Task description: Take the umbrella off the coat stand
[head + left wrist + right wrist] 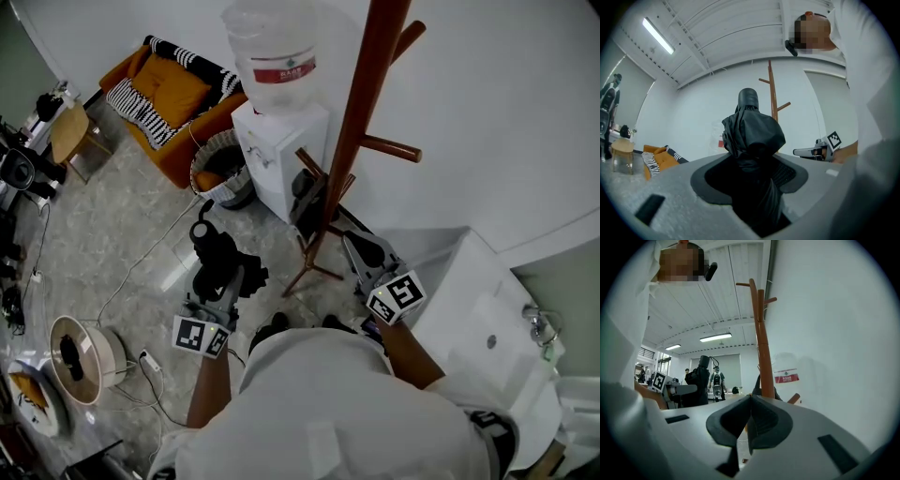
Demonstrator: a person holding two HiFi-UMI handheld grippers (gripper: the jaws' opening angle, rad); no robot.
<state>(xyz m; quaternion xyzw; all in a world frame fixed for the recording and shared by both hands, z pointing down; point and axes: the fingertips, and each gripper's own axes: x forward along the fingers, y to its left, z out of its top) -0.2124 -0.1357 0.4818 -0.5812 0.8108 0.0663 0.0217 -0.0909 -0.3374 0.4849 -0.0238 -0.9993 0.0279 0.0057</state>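
Observation:
A folded black umbrella (217, 255) stands upright between the jaws of my left gripper (223, 279), which is shut on its bunched fabric, clear of the coat stand. In the left gripper view the umbrella (752, 133) fills the jaws and its cap points up. The wooden coat stand (360, 122) rises to the right, with bare pegs. My right gripper (356, 244) hovers near the stand's lower trunk, jaws pressed together on nothing. In the right gripper view the coat stand (761, 343) is straight ahead, and the umbrella (699, 380) shows at the left.
A white water dispenser (279, 141) and a woven basket (217, 171) stand behind the stand. An orange sofa (159, 98) is at the back left. A white cabinet (483, 323) is at the right. Cables and a round fan (80, 356) lie on the floor at the left.

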